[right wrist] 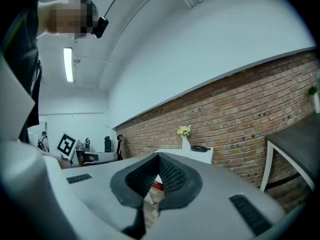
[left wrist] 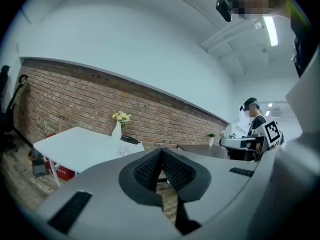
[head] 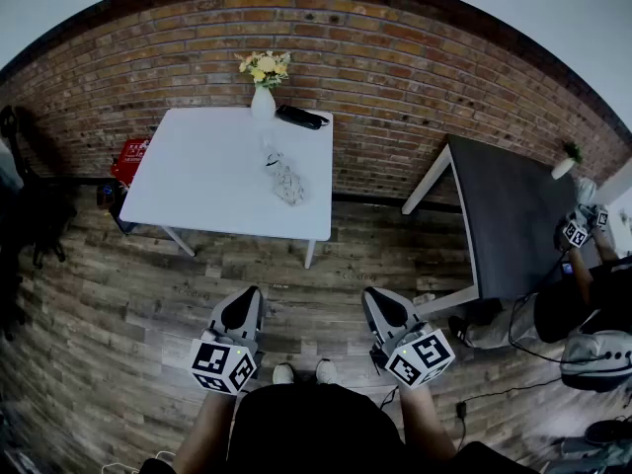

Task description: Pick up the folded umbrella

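The folded umbrella (head: 301, 118) is a short black bundle lying at the far right corner of the white table (head: 197, 186), beside a white vase of yellow flowers (head: 263, 97). It shows small and distant in the left gripper view as the umbrella (left wrist: 130, 140) and in the right gripper view as the umbrella (right wrist: 201, 148). My left gripper (head: 243, 302) and right gripper (head: 382, 302) are held side by side low over the wooden floor, well short of the table. Both are shut and empty, with the left gripper (left wrist: 161, 153) and right gripper (right wrist: 158, 158) pads meeting at the tips.
A crumpled clear item (head: 286, 181) lies mid-table. A red crate (head: 131, 156) sits by the table's left end. A dark table (head: 513, 215) stands at the right, where another person (head: 578, 304) holds grippers. A brick wall (head: 395, 57) runs behind.
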Demonstrator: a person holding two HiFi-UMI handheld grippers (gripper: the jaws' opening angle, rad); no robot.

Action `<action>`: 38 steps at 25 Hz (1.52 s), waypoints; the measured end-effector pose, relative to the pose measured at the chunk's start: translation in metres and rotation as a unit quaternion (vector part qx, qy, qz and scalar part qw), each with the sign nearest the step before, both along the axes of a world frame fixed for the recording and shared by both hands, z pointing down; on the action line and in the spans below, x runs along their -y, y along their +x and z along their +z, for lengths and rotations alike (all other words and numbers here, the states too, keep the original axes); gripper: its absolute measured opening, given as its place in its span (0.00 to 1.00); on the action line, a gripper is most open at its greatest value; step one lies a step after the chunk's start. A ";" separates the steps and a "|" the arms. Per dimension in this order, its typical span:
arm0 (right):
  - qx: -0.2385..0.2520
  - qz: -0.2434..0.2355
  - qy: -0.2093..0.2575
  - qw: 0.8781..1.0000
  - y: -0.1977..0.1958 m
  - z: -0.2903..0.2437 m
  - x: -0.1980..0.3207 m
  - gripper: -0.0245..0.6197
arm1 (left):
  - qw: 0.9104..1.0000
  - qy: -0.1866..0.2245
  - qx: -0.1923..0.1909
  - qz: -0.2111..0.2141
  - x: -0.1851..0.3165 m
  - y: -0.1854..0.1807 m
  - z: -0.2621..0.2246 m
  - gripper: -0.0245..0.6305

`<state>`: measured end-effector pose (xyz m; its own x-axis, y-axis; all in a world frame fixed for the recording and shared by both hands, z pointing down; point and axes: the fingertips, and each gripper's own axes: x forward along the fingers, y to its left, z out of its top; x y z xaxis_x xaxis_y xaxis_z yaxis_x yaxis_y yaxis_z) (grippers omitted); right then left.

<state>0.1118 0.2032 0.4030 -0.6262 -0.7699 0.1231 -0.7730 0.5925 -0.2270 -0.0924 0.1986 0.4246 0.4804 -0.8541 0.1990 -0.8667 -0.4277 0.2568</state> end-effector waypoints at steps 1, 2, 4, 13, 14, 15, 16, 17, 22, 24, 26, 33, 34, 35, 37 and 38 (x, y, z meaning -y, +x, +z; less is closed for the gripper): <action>0.000 0.000 -0.001 1.000 0.001 0.001 -0.001 0.07 | 1.000 0.001 0.000 0.000 -0.001 0.000 -0.001 0.06; 0.000 0.000 -0.002 1.000 0.002 0.001 -0.002 0.07 | 1.000 0.001 0.001 0.000 -0.002 0.001 -0.001 0.06; 0.000 0.001 -0.003 1.000 0.003 0.002 -0.005 0.07 | 1.000 0.002 0.000 -0.001 -0.004 0.001 -0.002 0.06; 0.002 -0.001 -0.003 1.000 -0.006 0.001 -0.012 0.07 | 1.000 -0.001 -0.002 -0.003 -0.013 -0.009 0.001 0.06; 0.005 -0.002 -0.003 1.000 -0.008 0.000 -0.013 0.07 | 1.000 0.000 -0.003 -0.003 -0.014 -0.010 0.001 0.06; 0.009 -0.003 -0.003 1.000 -0.010 -0.001 -0.014 0.07 | 1.000 0.000 -0.005 -0.003 -0.014 -0.012 0.000 0.06; 0.012 -0.002 -0.004 1.000 -0.011 -0.001 -0.014 0.07 | 1.000 0.001 -0.006 -0.003 -0.015 -0.014 0.000 0.06; 0.014 0.000 -0.005 1.000 -0.013 -0.002 -0.015 0.07 | 1.000 0.001 -0.008 -0.002 -0.015 -0.016 0.000 0.06; 0.026 0.017 -0.012 0.999 -0.018 -0.002 -0.016 0.07 | 1.000 0.000 -0.015 0.013 -0.020 -0.024 0.003 0.06; 0.029 0.022 -0.014 0.999 -0.021 -0.001 -0.018 0.07 | 1.000 0.000 -0.013 0.018 -0.023 -0.027 0.005 0.06; 0.023 0.022 -0.016 0.999 -0.025 0.001 -0.023 0.07 | 1.000 0.000 -0.011 0.020 -0.025 -0.032 0.007 0.06; 0.016 0.026 -0.013 0.999 -0.041 0.005 -0.039 0.07 | 1.000 0.001 -0.014 0.027 -0.032 -0.044 0.011 0.06; 0.018 0.027 -0.014 0.999 -0.042 0.005 -0.040 0.07 | 1.000 0.000 -0.014 0.028 -0.033 -0.045 0.012 0.06; 0.017 0.028 -0.015 0.999 -0.043 0.006 -0.040 0.07 | 0.999 -0.002 -0.015 0.028 -0.034 -0.046 0.014 0.06; 0.011 0.029 -0.016 0.999 -0.043 0.006 -0.040 0.07 | 0.999 -0.006 -0.016 0.030 -0.033 -0.047 0.015 0.06; 0.007 0.029 -0.016 0.999 -0.042 0.005 -0.039 0.07 | 0.999 -0.007 -0.017 0.032 -0.031 -0.047 0.015 0.06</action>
<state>0.0698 0.2422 0.4081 -0.5822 -0.8011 0.1391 -0.8025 0.5388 -0.2563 -0.1389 0.2300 0.4397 0.5398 -0.8193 0.1934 -0.8289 -0.4774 0.2915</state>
